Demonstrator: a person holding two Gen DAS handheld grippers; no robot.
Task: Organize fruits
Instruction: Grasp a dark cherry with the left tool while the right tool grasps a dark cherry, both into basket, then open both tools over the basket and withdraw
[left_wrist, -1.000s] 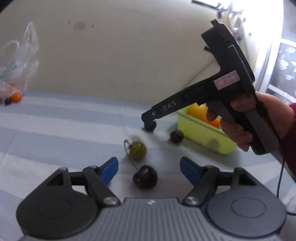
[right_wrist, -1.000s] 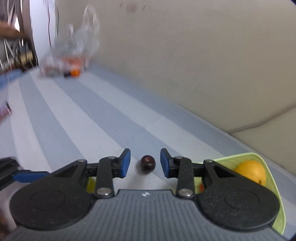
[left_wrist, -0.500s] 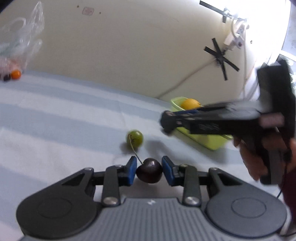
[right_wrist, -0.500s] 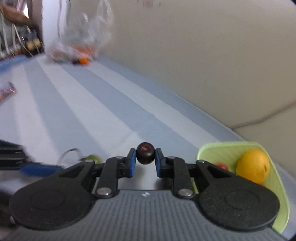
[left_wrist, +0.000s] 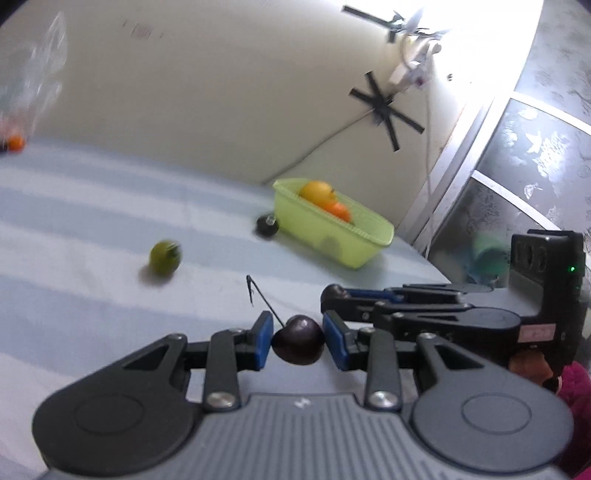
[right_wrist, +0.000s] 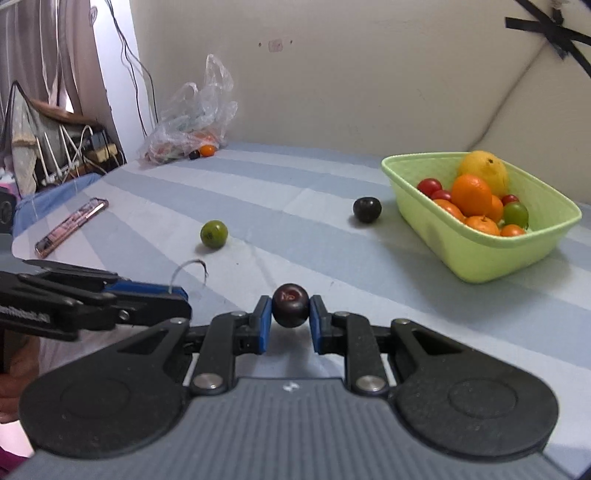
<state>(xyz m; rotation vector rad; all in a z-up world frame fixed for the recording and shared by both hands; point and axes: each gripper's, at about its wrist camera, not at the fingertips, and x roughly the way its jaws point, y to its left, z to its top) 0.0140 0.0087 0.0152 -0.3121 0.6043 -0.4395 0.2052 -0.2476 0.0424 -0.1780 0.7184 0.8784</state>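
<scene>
Both grippers have lifted clear of the striped cloth since half a second ago, each carrying its fruit. At lower centre of the left wrist view, the left gripper pinches a dark cherry between its blue pads, the thin stem slanting up to the left. At lower centre of the right wrist view, the right gripper squeezes a dark round fruit the same way (a reddish mark shows on its top).

A bed-like surface under a blue-and-white striped cloth fills the middle of both views. On it, right of centre, sits a lime-green basket holding oranges, small red tomatoes and a green fruit. Just left of the basket lies a loose dark fruit; further left rests a green fruit. A phone lies near the cloth's left edge, and a crumpled clear plastic bag with a small orange beside it sits at the far corner.

Behind runs a cream wall with black tape crosses at upper right. Curtains and tangled cables occupy the upper left of the right wrist view; frosted patterned glass panels fill the right of the left wrist view.
</scene>
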